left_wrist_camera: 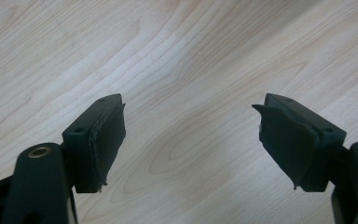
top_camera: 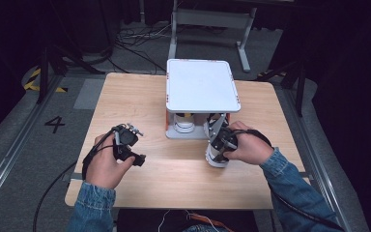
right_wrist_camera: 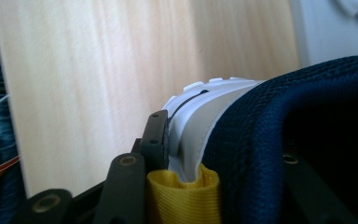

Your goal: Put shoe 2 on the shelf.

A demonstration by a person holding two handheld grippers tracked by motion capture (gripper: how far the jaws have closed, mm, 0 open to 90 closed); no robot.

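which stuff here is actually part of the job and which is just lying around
In the job:
- white shoe, navy collar and yellow heel tab, clamped in the right gripper
- second white shoe under the white shoe rack
- left gripper, open over bare table

Lying about:
- floor cables
- metal frame behind the table

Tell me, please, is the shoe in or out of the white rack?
Out: the shoe stands on the table before the rack, gripped by the right gripper.

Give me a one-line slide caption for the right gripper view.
Right gripper clamps a white shoe by its navy collar and yellow pull tab over the wooden table.
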